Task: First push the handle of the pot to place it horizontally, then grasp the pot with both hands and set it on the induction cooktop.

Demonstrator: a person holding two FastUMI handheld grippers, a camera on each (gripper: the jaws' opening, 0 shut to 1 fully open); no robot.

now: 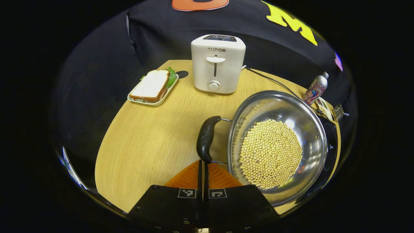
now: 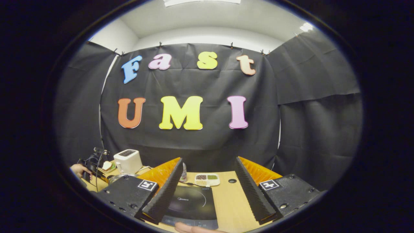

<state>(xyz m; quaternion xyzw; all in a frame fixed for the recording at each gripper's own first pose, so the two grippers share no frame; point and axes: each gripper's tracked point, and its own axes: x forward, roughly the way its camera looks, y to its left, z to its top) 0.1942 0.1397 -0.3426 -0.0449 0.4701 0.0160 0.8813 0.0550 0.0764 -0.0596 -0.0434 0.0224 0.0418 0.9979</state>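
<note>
Counter (image 1: 145,142) space held the big shiny pot (image 1: 278,142), full of little yellow beans (image 1: 271,153), with its far edge over the black induction cooktop (image 1: 330,142). Its black handle (image 1: 205,138) stood up in the left view, so the push was probably not done and the lift was still to come. The white toaster (image 1: 217,64) and the sandwich tray (image 1: 154,88) sat well behind, not in the way. The left hand-held gripper (image 1: 203,173) had its fingers pressed together just below the handle. The right hand-held gripper (image 2: 207,191) was spread wide above the cooktop.
</note>
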